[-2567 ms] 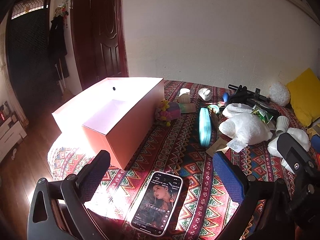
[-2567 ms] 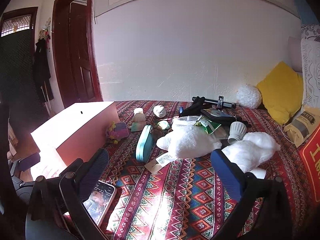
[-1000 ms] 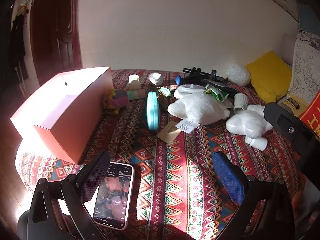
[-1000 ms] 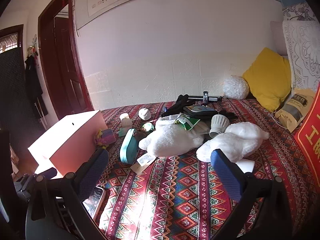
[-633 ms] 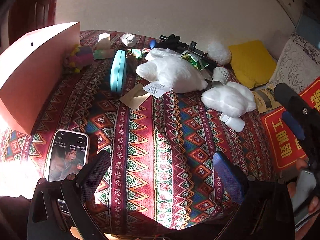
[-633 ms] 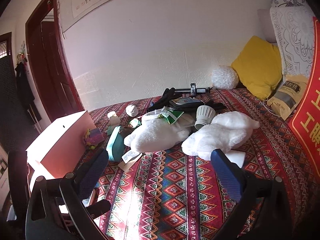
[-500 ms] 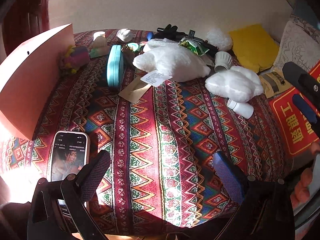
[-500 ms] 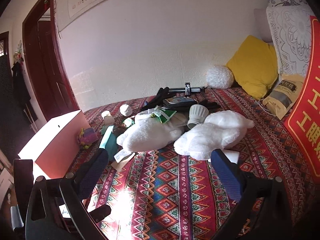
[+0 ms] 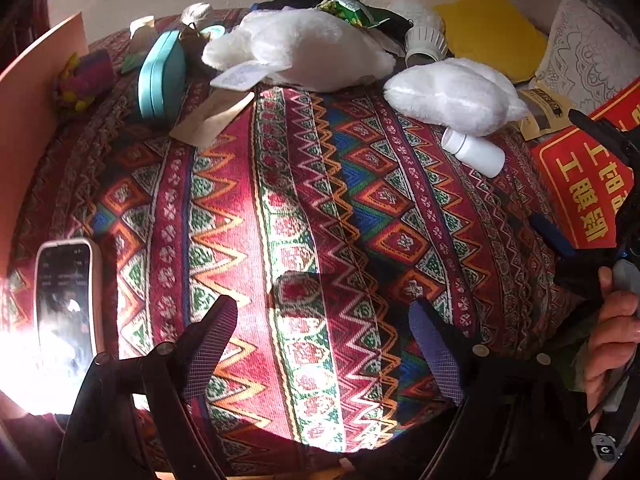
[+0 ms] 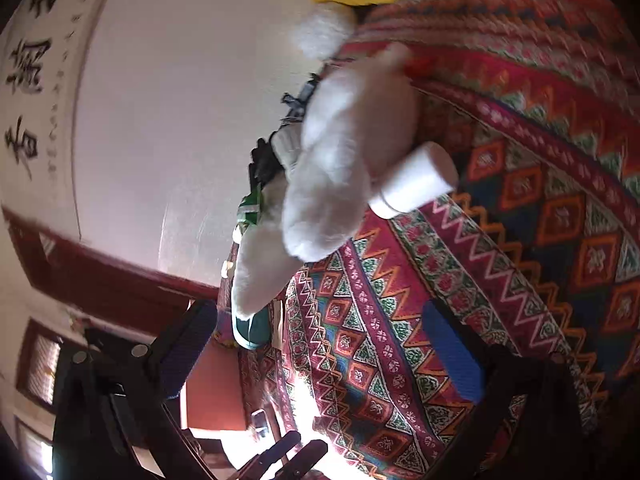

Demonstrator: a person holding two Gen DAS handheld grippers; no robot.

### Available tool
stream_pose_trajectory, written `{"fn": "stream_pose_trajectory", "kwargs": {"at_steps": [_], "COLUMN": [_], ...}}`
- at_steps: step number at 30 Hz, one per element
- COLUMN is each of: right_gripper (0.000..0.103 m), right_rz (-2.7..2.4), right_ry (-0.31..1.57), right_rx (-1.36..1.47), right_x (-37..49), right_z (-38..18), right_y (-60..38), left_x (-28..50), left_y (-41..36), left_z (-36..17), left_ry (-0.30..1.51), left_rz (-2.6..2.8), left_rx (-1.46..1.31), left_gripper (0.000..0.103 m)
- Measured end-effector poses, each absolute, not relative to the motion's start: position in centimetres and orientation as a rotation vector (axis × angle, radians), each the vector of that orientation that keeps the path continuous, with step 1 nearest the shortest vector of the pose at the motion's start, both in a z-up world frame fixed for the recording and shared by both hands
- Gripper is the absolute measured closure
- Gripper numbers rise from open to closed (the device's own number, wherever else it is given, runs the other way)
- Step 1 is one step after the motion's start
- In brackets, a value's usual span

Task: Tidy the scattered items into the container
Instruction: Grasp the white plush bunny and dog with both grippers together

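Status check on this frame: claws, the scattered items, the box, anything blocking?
Left claw open, jaws just closing a little, nothing between them. Right claw open, empty, rolled sideways. White bottle, plush toys still on the patterned cloth. Nothing blocking.

— Where do we have room to pass?
— Over the bare patterned cloth (image 9: 320, 184) ahead of us; nothing lies in its middle.
— And what blocks us?
— The phone (image 9: 66, 300) at its left edge, the white bottle (image 9: 474, 151) touching the plush toy (image 9: 452, 94) on the right, clutter crowding the far end.

Bottle (image 9: 474, 151) beside plush (image 9: 452, 94), phone (image 9: 66, 298) left.
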State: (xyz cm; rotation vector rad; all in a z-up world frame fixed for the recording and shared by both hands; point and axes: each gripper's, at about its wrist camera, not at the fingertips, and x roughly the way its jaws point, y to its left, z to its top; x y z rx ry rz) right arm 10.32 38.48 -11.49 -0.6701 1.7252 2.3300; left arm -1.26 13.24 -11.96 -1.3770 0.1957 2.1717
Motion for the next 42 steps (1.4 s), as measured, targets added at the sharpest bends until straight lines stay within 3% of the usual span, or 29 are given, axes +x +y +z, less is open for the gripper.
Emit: {"fn": "stream_pose_trajectory", "kwargs": {"at_steps": [6, 12, 14, 16, 19, 23, 25, 31, 32, 34, 35, 37, 39, 42], "right_gripper": [0.001, 0.003, 0.010, 0.035, 0.042, 0.038, 0.028, 0.027, 0.027, 0.045, 0.046, 0.049, 0.050, 0.051], "right_rz": [2.132, 2.094, 2.103, 2.127, 2.154, 2.128, 2.126, 2.159, 2.164, 2.154, 2.155, 2.147, 2.136, 2.126], "right_ry": [1.935, 1.969, 1.935, 1.941, 1.841, 1.783, 1.821, 1.817, 1.810, 1.788, 1.802, 1.849, 1.872, 1.884], "right_rx": [-0.501, -0.432, -0.417, -0.384, -0.440, -0.471, -0.440, -0.438, -0.454, -0.503, -0.507, -0.494, -0.483, -0.443], "right_x": [9.7, 6.7, 5.4, 3.9, 1.4, 0.4, 0.1, -0.1, -0.2, -0.2, -0.2, 0.1, 0.4, 1.2], "right_z": [-14.3, -14.5, -14.0, -13.7, -12.9, -12.8, -13.1, -14.0, -14.0, -13.9, -14.0, -14.2, -14.0, -12.9], "right_y": [41.2, 41.3, 41.4, 41.6, 41.5, 41.3, 41.4, 42.4, 42.4, 42.3, 42.4, 42.5, 42.6, 42.3], "left_x": [-5.1, -7.9, -8.2, -8.7, -9.5, -11.3, -12.4, -15.0, -15.8, -17.5, -18.3, -19.4, -19.8, -19.8], "left_y": [15.5, 18.6, 19.5, 20.4, 21.7, 23.7, 24.9, 29.7, 30.3, 31.0, 31.1, 30.8, 30.5, 29.1], "left_z": [-7.7, -6.8, -7.1, -7.7, -9.0, -9.8, -9.9, -12.8, -13.5, -14.7, -14.8, -14.1, -12.8, -10.0], "left_ry": [0.420, 0.683, 0.760, 0.816, 0.886, 1.032, 1.072, 1.288, 1.329, 1.442, 1.459, 1.389, 1.339, 1.192], "left_rz": [2.326, 2.377, 2.392, 2.421, 2.432, 2.477, 2.469, 2.348, 2.329, 2.330, 2.334, 2.323, 2.293, 2.232], "left_rx": [-1.137, -0.897, -0.807, -0.736, -0.692, -0.595, -0.574, -0.611, -0.633, -0.659, -0.674, -0.738, -0.803, -0.903], "left_gripper": [0.017, 0.017, 0.017, 0.017, 0.017, 0.017, 0.015, 0.004, 0.000, 0.000, 0.000, 0.007, 0.028, 0.032]}}
